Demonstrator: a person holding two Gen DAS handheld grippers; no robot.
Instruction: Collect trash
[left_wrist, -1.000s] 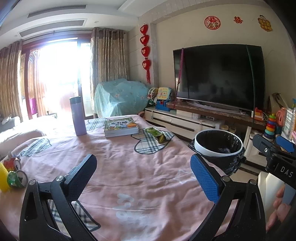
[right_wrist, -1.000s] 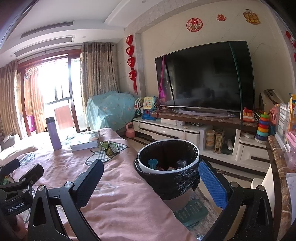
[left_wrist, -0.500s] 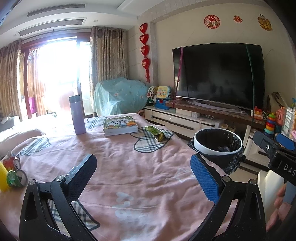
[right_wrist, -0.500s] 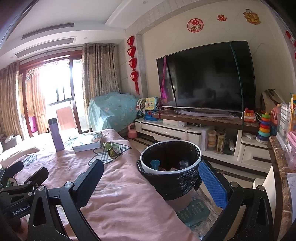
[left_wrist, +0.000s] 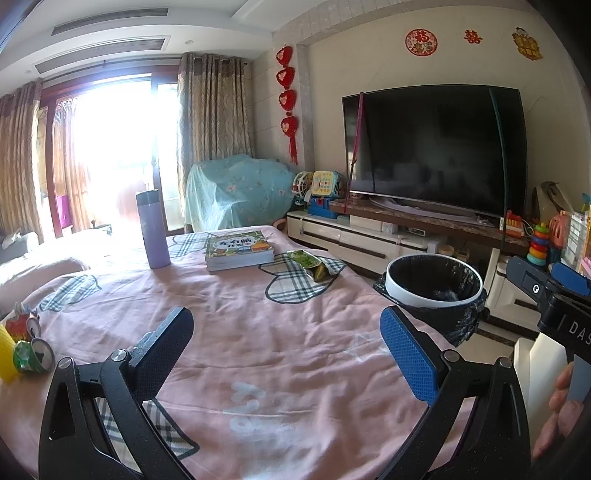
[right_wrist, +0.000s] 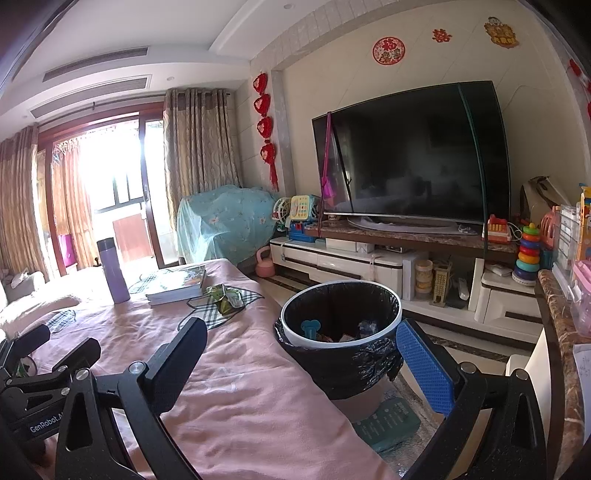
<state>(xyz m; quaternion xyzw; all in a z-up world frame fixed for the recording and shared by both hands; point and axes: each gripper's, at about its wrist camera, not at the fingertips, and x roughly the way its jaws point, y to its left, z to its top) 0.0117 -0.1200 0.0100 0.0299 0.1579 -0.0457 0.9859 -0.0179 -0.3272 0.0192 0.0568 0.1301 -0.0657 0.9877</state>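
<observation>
Where wrapper (left_wrist: 314, 264) lies, book (left_wrist: 238, 249) beside.

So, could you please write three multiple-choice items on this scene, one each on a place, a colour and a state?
1. Where does the green snack wrapper lie?
A. in the bin
B. on the pink cloth beside the book
C. on the floor

2. What colour is the flask?
A. purple
B. red
C. white

3. How do the jaws of the left gripper stand?
A. shut on a can
B. shut, empty
C. open, empty

Key: 1 B, it lies just right of the book; 2 A, its body is purple; 3 C, bare cloth shows between the jaws.
</observation>
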